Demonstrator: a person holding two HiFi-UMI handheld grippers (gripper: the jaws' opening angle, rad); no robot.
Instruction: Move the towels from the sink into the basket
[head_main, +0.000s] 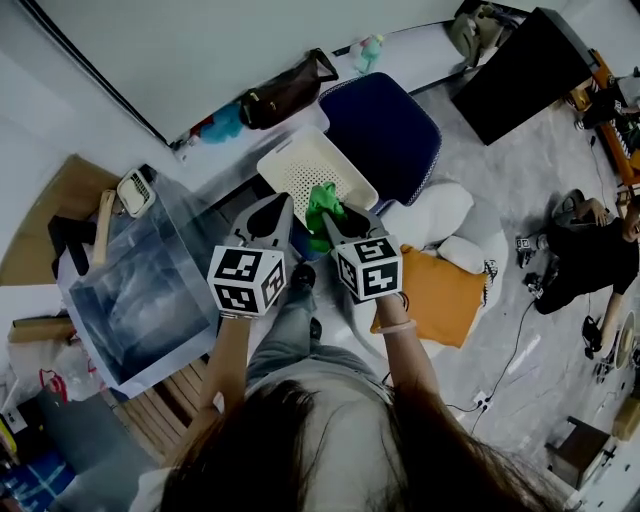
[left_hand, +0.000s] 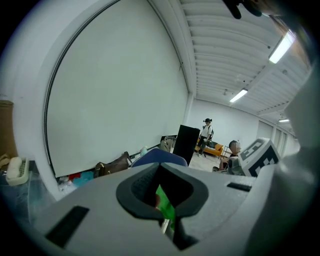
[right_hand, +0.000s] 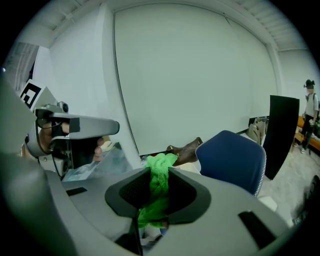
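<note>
One green towel (head_main: 322, 203) is pinched in the right gripper (head_main: 338, 220). Its jaws are closed on the cloth, which bunches up above them and hangs down below. The white basket (head_main: 298, 168) lies right in front of this gripper and under it, so the towel hangs over the basket's near edge. I think the next move is a small push forward, then letting go. The left gripper (head_main: 284, 206) is just beside it, jaws nearly together and holding nothing. The sink (head_main: 150, 300) is off to its left
</note>
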